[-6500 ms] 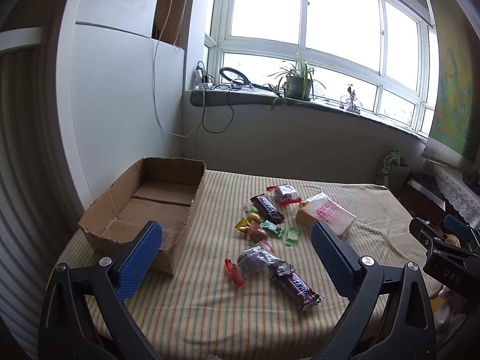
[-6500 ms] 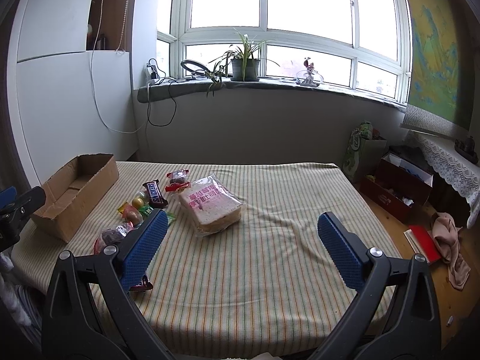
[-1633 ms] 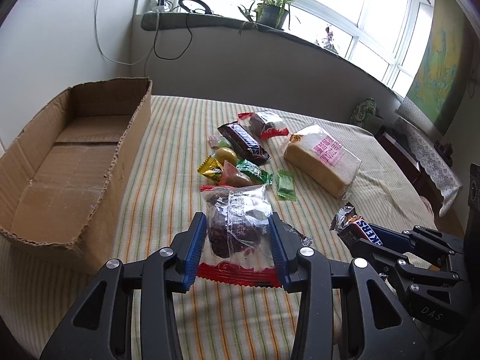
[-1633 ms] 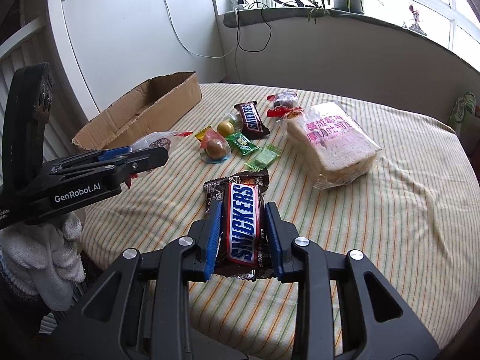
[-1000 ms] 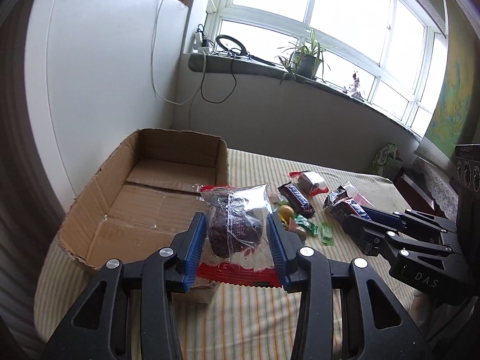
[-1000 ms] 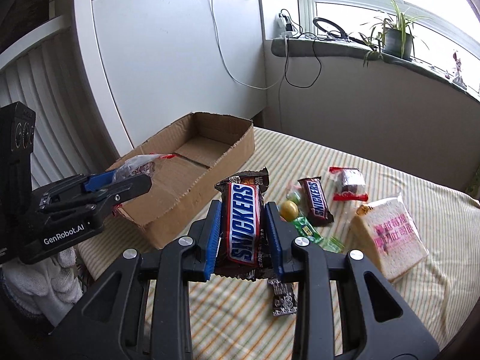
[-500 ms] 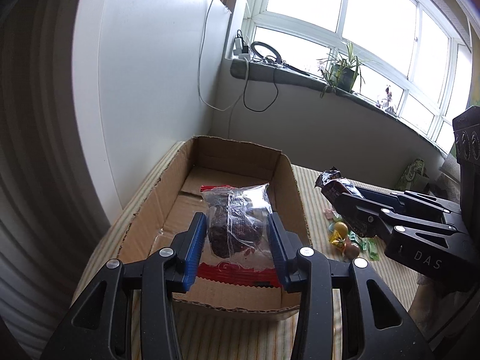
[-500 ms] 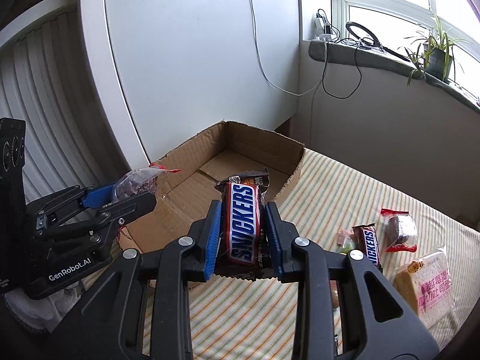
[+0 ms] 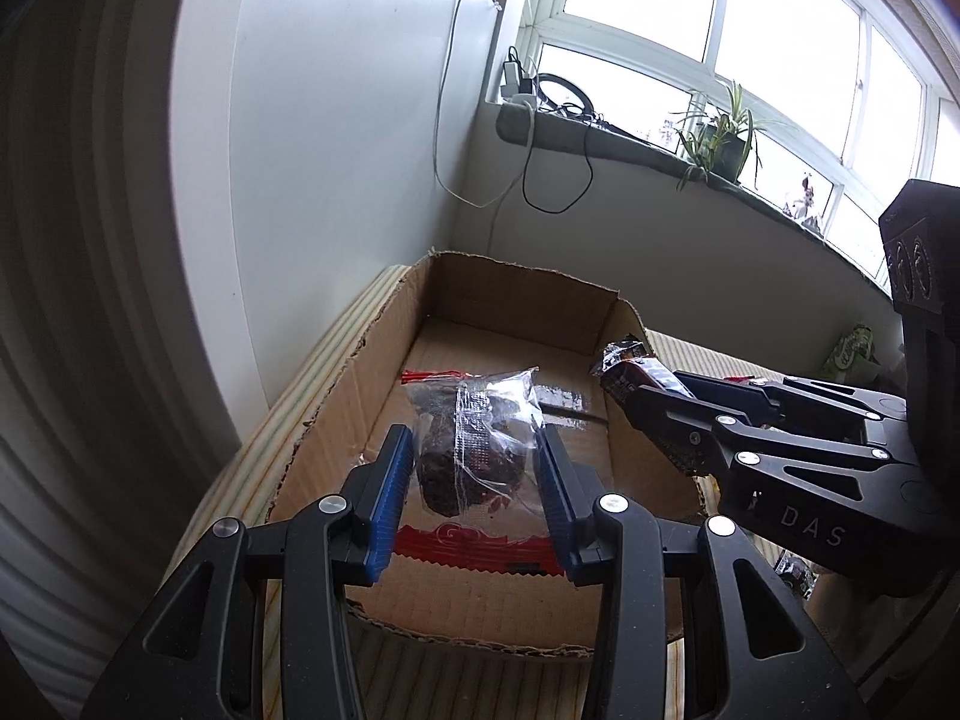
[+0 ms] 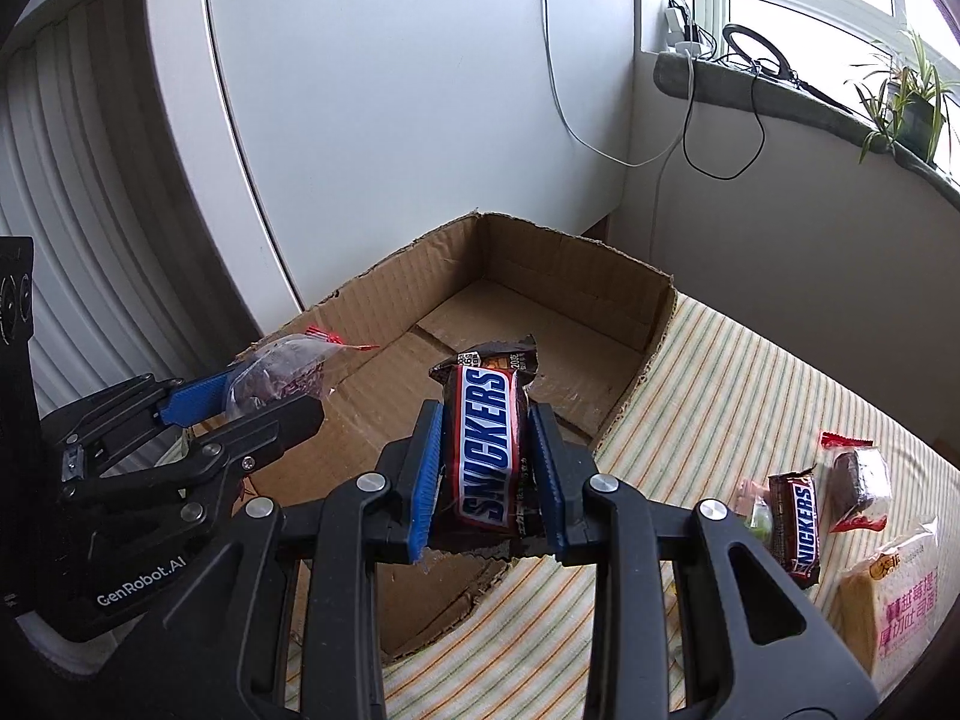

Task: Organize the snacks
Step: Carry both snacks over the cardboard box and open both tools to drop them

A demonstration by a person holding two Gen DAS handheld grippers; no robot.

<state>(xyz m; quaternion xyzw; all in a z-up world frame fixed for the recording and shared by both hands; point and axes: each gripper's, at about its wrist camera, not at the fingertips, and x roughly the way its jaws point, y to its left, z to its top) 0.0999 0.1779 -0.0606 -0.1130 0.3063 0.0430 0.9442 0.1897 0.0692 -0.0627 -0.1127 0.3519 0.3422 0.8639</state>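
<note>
While both loads are held over the cardboard box [image 10: 558,300], nothing is seen inside it.
Left gripper [image 9: 474,480] is clamped on the clear-wrapped cake [image 9: 471,438], right gripper [image 10: 486,468] on the Snickers bar [image 10: 486,438]; several snacks [image 10: 798,516] remain on the striped cloth [image 10: 720,396].

sill: potted plant [image 9: 723,141] | cables [image 9: 543,180] | figurine, maybe [image 9: 807,207]

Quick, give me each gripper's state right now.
Left gripper: shut on the clear-wrapped chocolate cake, held over the cardboard box.
Right gripper: shut on the Snickers bar, also over the box.
</note>
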